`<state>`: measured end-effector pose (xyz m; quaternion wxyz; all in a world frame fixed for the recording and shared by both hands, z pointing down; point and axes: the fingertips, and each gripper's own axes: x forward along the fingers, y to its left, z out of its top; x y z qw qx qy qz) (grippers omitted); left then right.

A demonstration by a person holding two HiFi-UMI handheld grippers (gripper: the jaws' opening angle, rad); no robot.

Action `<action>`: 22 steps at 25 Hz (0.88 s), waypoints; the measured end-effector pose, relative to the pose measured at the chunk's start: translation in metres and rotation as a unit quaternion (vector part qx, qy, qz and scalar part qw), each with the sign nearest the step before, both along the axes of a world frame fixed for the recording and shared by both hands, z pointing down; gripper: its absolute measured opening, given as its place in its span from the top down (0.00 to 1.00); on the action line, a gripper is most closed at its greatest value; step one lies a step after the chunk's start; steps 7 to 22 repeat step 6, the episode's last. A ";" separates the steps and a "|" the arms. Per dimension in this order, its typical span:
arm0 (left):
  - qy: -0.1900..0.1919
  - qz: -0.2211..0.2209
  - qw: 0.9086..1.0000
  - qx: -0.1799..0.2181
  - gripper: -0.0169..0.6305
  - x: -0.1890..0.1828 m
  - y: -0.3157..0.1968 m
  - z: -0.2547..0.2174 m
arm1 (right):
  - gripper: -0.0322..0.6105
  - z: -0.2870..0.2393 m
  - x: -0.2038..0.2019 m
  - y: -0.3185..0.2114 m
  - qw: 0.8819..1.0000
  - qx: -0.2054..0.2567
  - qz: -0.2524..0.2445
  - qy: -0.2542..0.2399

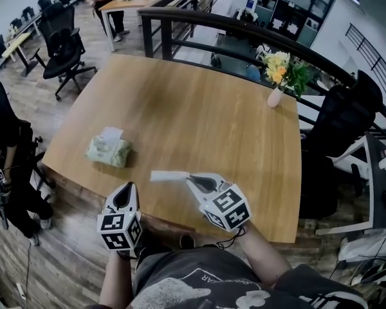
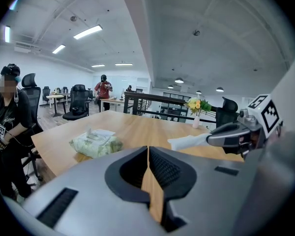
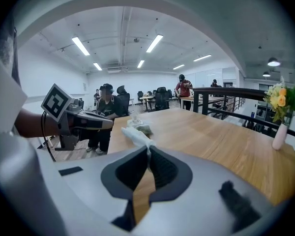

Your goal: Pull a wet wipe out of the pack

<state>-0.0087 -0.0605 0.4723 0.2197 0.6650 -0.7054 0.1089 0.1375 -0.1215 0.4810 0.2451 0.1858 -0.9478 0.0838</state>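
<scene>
A pale green wet wipe pack [image 1: 108, 152] lies near the left edge of the wooden table [image 1: 199, 114], its flap up; it also shows in the left gripper view [image 2: 96, 142] and far off in the right gripper view [image 3: 140, 128]. My right gripper [image 1: 189, 178] is shut on one end of a white wet wipe [image 1: 168, 176], which sticks out leftward above the table's front, free of the pack. The wipe [image 3: 133, 137] runs out from the closed jaws [image 3: 148, 150]. My left gripper [image 1: 130, 187] hovers at the front edge, to the right of the pack, shut [image 2: 148, 148] with nothing in it.
A pink vase with yellow flowers [image 1: 275, 95] stands at the far right corner of the table. A black railing [image 1: 244, 28] runs behind it. Office chairs [image 1: 61, 50] and a person [image 1: 6, 166] are at the left, a black chair [image 1: 338, 121] at the right.
</scene>
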 end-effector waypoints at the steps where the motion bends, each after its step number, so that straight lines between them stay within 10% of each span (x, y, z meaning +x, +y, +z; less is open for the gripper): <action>1: -0.001 -0.001 1.000 0.000 0.94 0.000 0.002 -0.001 | 0.90 0.000 -0.001 0.002 1.000 0.000 -0.002 0.000; 22: -0.002 0.000 1.000 -0.002 0.94 0.002 0.007 -0.003 | 0.90 -0.003 -0.002 0.007 1.000 0.001 -0.008 0.002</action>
